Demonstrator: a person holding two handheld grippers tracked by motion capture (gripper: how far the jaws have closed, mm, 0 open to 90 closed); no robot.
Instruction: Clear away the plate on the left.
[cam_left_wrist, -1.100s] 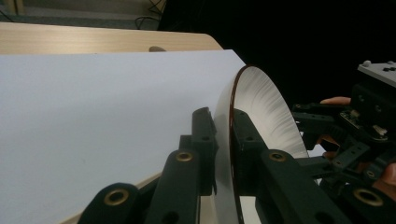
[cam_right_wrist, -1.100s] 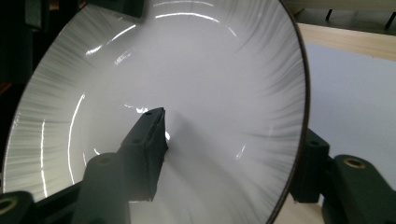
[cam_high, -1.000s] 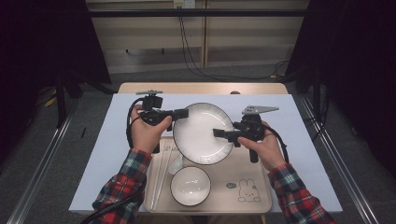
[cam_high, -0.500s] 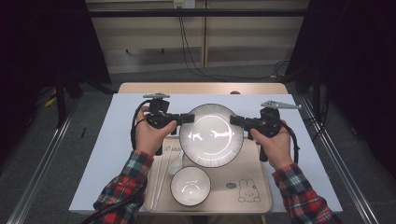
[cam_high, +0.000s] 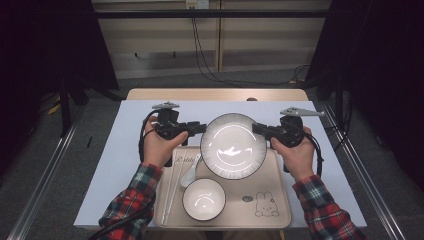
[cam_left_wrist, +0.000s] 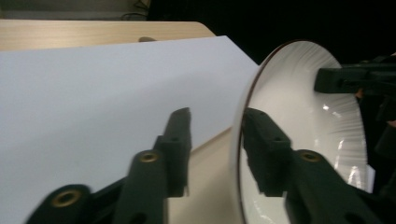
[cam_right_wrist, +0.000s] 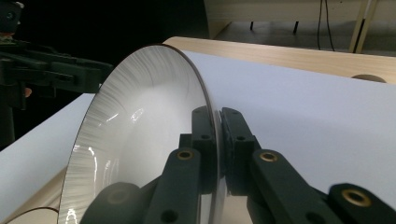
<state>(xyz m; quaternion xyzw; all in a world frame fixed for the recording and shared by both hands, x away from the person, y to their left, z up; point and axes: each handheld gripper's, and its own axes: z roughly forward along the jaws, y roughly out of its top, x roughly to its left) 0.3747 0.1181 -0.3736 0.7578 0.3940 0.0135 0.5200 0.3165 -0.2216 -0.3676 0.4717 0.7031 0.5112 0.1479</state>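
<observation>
Wearing red, dark and white plaid flannel sleeves on both forearms. Carrying black left gripper (cam_high: 200, 128) and black right gripper (cam_high: 256, 129), each topped with grey three-cornered plate. Trailing black cable from each gripper body. Showing matte black jaws with brass-coloured rivet rings at joints and small screw holes in pads.

White plate (cam_high: 233, 146) with dark rim, beige tray (cam_high: 272, 212), plaid sleeves.

— What sort of place is this?
— A test room. Black curtains (cam_high: 45, 60) hang at both sides, cables (cam_high: 200, 55) run over a grey floor (cam_high: 40, 175), and the desk (cam_high: 150, 95) wears white paper (cam_high: 125, 150).
</observation>
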